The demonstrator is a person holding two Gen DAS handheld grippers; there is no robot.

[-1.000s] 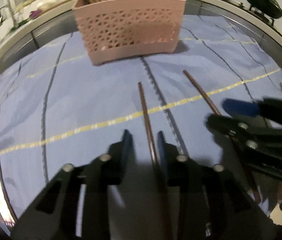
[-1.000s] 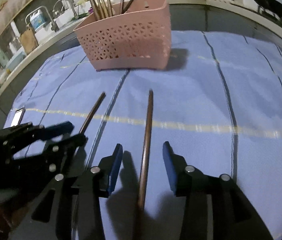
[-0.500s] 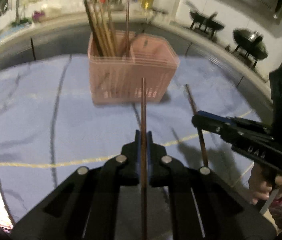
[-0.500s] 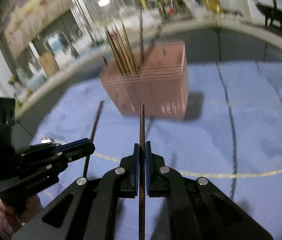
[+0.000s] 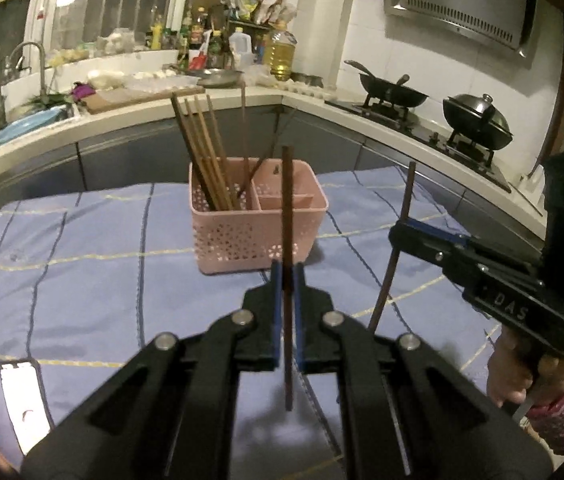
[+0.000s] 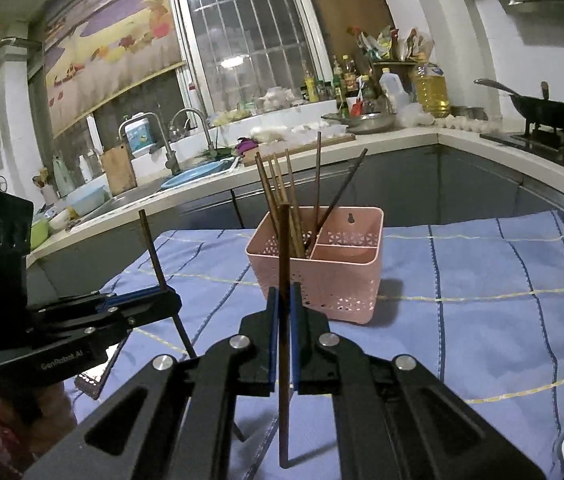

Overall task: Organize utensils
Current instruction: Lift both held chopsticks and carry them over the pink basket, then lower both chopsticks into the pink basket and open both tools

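Chopstick point(image 5: 286, 216) clamped in each gripper point(image 5: 286, 280)

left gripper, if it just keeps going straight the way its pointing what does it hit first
Most likely the pink basket, which sits dead ahead of the left gripper on the blue cloth. The upright chopstick it grips would probably meet the near wall first, though depth is hard to judge.

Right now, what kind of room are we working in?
Almost certainly a home kitchen: a wok on the gas stove, a sink faucet, and oil and sauce bottles along the counter.
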